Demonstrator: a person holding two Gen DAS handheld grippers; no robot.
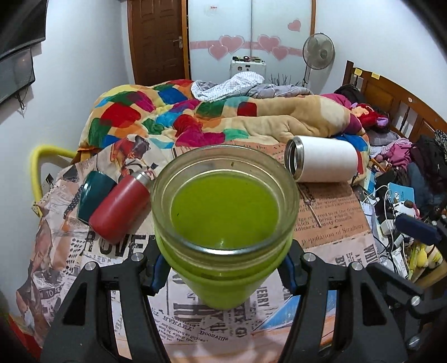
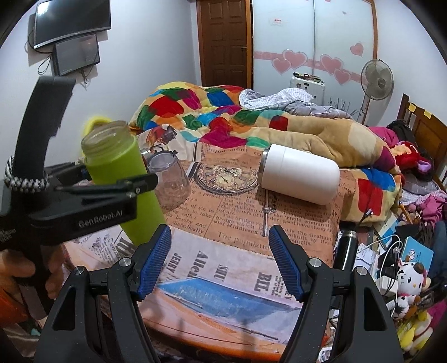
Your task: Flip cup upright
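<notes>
We note a bedroom with plain white walls [image 2: 156, 55]. A dark brown panelled wooden door [image 2: 225, 42] stands at the far side, beside a frosted wardrobe front with pink heart stickers [image 2: 315, 55]. A white pedestal fan [image 2: 376, 81] stands near the brown wooden slatted headboard [image 1: 391, 97]. A multicoloured patchwork quilt [image 1: 156, 111] lies heaped on the bed. Two dark flat screens [image 2: 72, 22] hang on the left wall. Light is even and soft.

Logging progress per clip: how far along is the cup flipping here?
In hand: the left gripper holds the green cup mouth-up but tilted, its base near the cloth. The right gripper is open and idle. Left: the white cup, red bottle and teal cup lie on their sides; the clear glass looks inverted.
</notes>
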